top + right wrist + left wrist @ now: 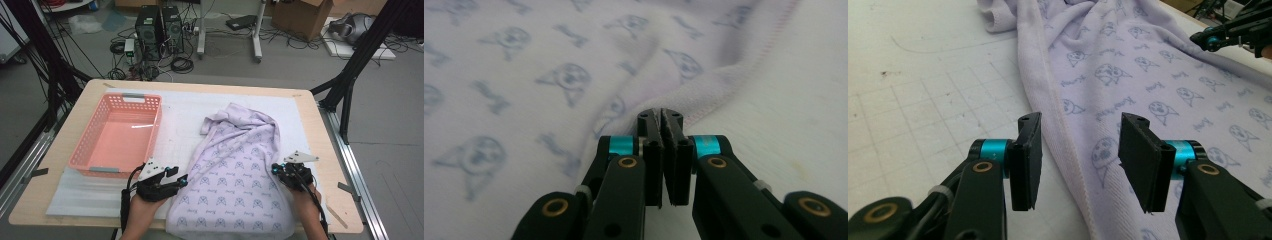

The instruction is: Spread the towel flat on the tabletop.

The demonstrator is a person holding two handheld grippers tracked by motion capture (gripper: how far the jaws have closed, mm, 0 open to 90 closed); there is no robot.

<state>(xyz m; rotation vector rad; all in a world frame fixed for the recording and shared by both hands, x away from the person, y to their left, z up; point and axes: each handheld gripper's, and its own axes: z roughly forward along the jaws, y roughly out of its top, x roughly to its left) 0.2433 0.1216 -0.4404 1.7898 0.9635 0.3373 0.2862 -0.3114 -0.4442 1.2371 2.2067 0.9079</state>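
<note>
While the lilac printed cloth (235,170) lies spread over the white mat (185,112), its near end hanging off the table's (320,120) front edge, both grippers sit at its sides. Left gripper (181,181) is at the cloth's left hem; in the left gripper view its jaws stand wide apart, straddling the hem, one over the mat, the other over the fabric (1128,65), nothing held. Right gripper (276,169) is at the right hem; in the right gripper view (664,120) its jaws are pressed together with the cloth's stitched edge (724,85) pinched between them. Pink basket (150,125) sits empty to the left of the cloth, apart from it.
</note>
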